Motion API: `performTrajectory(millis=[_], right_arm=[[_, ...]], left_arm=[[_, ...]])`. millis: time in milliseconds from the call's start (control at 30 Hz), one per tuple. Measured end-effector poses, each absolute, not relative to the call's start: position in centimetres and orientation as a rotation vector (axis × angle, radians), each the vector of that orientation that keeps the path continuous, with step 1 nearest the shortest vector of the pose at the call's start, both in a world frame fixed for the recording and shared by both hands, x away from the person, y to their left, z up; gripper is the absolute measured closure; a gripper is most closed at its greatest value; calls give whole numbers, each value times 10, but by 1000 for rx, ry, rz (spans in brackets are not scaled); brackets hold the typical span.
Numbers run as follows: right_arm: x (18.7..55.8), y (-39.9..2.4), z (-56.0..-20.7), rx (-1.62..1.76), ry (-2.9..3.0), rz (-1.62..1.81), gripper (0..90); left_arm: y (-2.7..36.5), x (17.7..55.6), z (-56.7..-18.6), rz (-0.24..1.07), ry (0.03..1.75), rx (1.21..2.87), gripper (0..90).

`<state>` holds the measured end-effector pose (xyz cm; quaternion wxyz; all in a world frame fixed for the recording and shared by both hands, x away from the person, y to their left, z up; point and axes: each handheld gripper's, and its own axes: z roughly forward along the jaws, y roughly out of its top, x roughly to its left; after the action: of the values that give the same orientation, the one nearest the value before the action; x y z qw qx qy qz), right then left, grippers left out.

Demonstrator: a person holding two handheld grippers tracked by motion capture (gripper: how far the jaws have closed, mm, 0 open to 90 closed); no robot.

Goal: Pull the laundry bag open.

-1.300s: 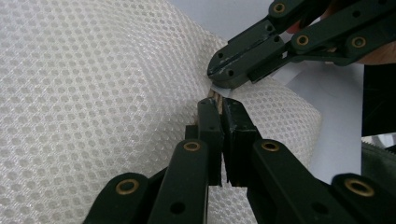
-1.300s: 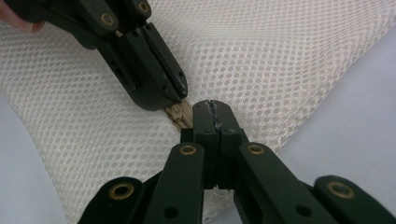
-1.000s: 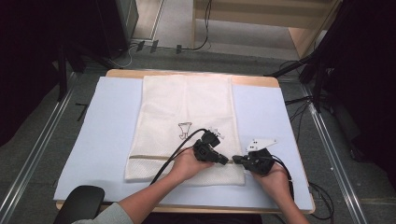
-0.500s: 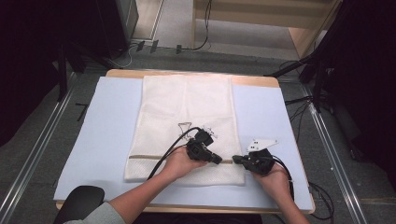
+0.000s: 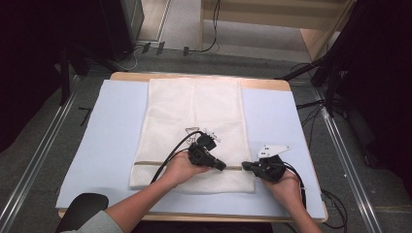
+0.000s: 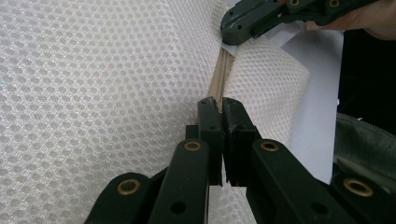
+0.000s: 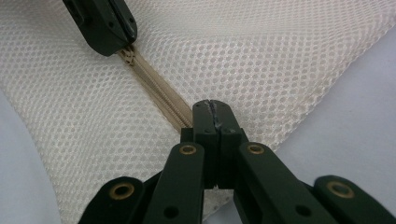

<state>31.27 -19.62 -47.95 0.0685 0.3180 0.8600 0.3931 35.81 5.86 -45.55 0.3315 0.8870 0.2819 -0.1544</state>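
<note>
left gripper [image 6: 220,109] fingers hide zipper [image 6: 219,77] pull | mesh bag [image 5: 194,116] end cut off

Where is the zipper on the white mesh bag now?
In the high view, the zipper crosses the mesh bag near its near edge, between the left gripper and right gripper.

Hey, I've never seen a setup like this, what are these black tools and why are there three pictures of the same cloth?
A person sits at a table holding a black hand-held claw in each hand. One picture looks down from above; the other two come from small cameras riding on each claw. On the pale blue table mat lies a white mesh laundry bag with a beige zipper. The left claw is shut at the zipper line, seemingly on its slider. The right claw is shut on the zipper's end near the bag's edge.
</note>
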Motion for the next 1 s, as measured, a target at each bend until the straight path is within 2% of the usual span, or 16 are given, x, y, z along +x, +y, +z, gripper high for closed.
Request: performTrajectory(millis=[500,1000], right_arm=[[312,-197,-480,957,2585,1186,900],[314,-198,-480,973,2597,1204,900]], left_arm=[[75,362,-453,-447,761,2302,891],[105,363,-444,-417,775,2308,890]])
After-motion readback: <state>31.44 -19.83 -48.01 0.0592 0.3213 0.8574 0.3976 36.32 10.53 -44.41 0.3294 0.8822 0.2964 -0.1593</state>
